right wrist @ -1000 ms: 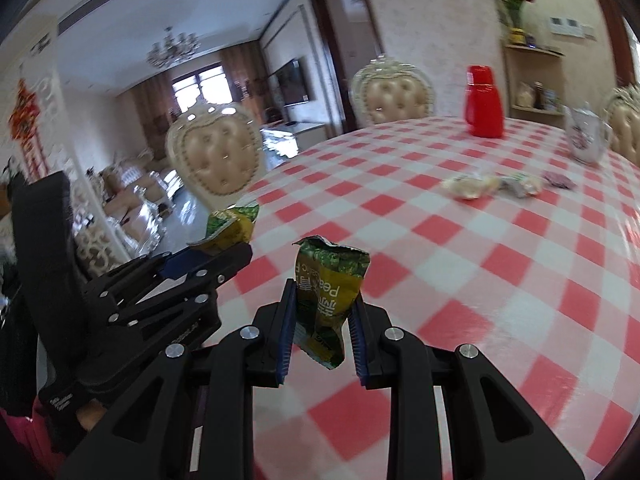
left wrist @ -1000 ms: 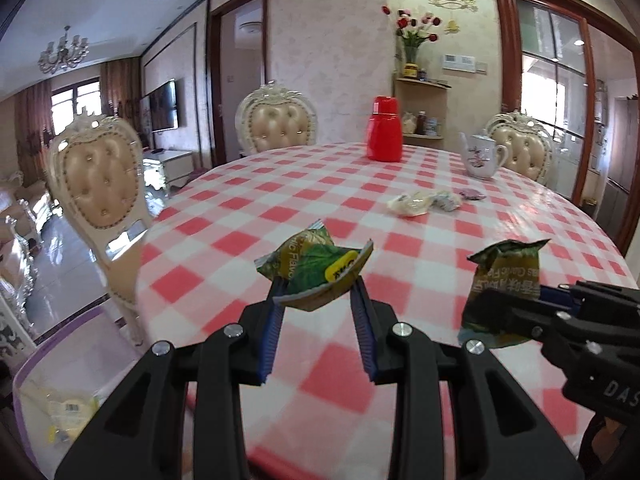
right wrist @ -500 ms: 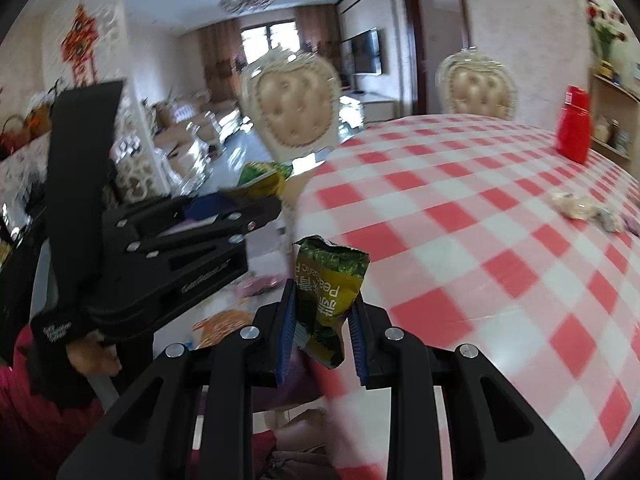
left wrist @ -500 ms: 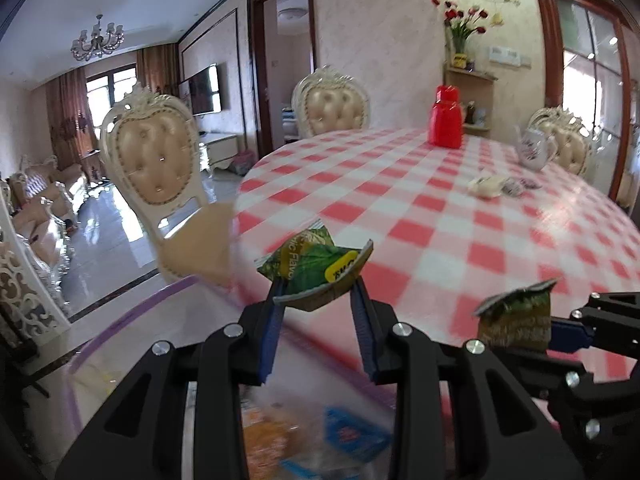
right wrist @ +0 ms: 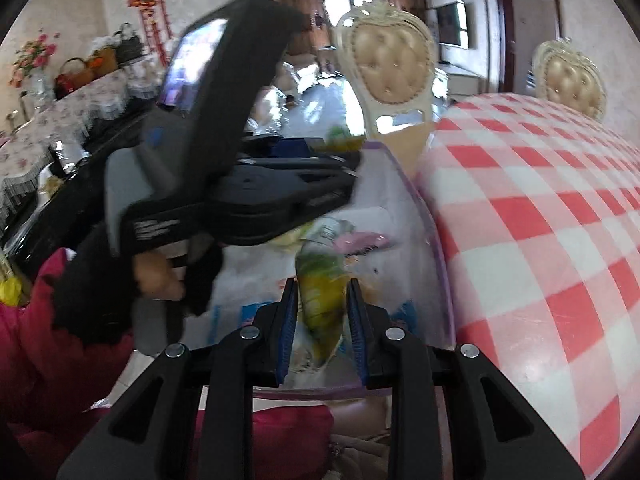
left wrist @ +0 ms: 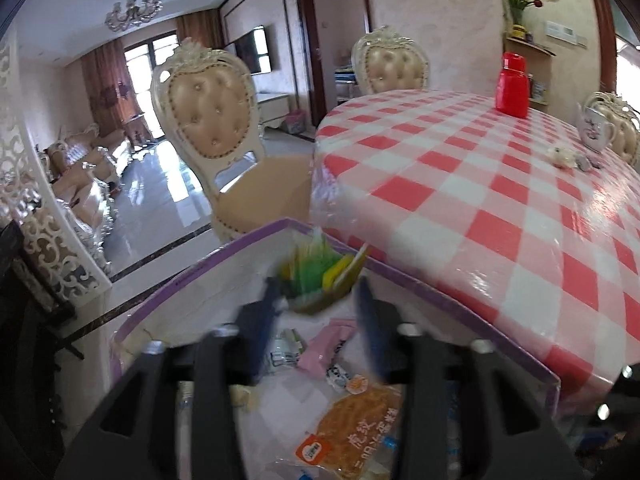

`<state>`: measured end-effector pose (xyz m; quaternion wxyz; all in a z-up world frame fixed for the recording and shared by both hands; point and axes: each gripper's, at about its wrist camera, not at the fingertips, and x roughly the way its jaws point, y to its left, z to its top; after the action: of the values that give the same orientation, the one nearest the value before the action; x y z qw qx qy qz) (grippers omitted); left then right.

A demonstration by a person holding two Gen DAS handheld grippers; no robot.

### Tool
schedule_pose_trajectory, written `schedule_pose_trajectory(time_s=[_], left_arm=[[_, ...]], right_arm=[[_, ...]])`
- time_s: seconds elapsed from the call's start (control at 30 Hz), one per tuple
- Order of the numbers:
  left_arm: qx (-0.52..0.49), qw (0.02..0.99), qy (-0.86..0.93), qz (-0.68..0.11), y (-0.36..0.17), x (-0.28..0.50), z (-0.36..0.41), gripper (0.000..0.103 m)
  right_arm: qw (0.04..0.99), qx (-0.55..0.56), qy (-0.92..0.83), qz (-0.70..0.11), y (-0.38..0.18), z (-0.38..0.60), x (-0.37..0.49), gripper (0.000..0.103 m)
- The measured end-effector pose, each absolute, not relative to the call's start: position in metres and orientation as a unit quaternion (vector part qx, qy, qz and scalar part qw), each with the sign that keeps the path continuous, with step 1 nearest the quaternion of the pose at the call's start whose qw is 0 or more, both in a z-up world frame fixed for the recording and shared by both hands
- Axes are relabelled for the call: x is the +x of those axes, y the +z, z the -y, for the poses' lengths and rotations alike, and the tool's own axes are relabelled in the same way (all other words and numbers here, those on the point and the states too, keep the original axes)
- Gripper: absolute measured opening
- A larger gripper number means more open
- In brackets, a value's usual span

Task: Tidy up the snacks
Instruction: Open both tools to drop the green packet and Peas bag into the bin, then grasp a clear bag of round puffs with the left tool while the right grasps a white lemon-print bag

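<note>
The left wrist view alone shows the red flask (left wrist: pixel 511 88) and teapot (left wrist: pixel 595 130) at the upper right of the checked table (left wrist: pixel 480 184). Only the right wrist view shows a hand (right wrist: pixel 154 276) holding the other tool. Two green snack packets show. The left gripper (left wrist: pixel 318 300) is opening, its blurred packet (left wrist: pixel 320 280) loose between the jaws over the purple-rimmed bin (left wrist: pixel 240 252). The right gripper (right wrist: pixel 322 316) is opening around its own packet (right wrist: pixel 322 296), lower centre.

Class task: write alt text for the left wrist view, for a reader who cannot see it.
The left claw is opening above a clear purple-rimmed plastic bin, a blurred green snack packet between its fingers. More wrapped snacks lie inside, and a round table with a red-and-white checked cloth stands beside it.
</note>
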<state>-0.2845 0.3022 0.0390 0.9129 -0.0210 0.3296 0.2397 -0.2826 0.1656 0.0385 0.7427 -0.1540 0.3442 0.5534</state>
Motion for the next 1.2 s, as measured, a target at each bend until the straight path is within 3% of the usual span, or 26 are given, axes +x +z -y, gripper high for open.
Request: schedule_pose_trajectory(time_s=[0.03,0.07,0.2,0.3,0.37,0.47,0.77,1.07,1.2], left_arm=[[-0.021,0.913,0.249,-0.322,0.041,-0.285,-0.301,0.087],[-0.021,0.916,0.257,-0.307,0.045,-0.287,-0.298,0.087],[0.001,0.925,0.244,-0.29,0.062,-0.276,-0.275,0.092],[0.011,0.936,0.222,-0.271,0.075,-0.262,-0.247,0.099],[0.012,0.944,0.176,-0.278,0.083,-0.242,-0.221,0.099],[0.002,0.949,0.09,-0.302,0.088,-0.195,-0.177,0.101],[0.002,0.932,-0.011,-0.363,0.055,-0.019,-0.05,0.101],[-0.038,0.929,0.048,-0.364,0.036,0.104,-0.032,0.101],[-0.024,0.923,0.055,-0.38,0.028,0.147,-0.026,0.101]], right_arm=[[0.751,-0.146,0.55,-0.336,0.043,-0.16,-0.28,0.044],[0.757,-0.138,0.546,-0.331,0.046,-0.156,-0.277,0.05],[0.792,-0.099,0.509,-0.322,0.057,-0.123,-0.245,0.053],[0.832,-0.071,0.442,-0.327,0.063,-0.078,-0.206,0.061],[0.852,-0.052,0.398,-0.334,0.065,-0.048,-0.182,0.071],[0.889,-0.031,0.3,-0.345,0.066,0.01,-0.137,0.076],[0.91,0.077,0.123,-0.387,0.047,0.171,-0.021,0.081],[0.896,0.175,0.096,-0.397,0.023,0.214,0.043,0.081],[0.904,0.166,0.103,-0.381,0.028,0.214,0.037,0.081]])
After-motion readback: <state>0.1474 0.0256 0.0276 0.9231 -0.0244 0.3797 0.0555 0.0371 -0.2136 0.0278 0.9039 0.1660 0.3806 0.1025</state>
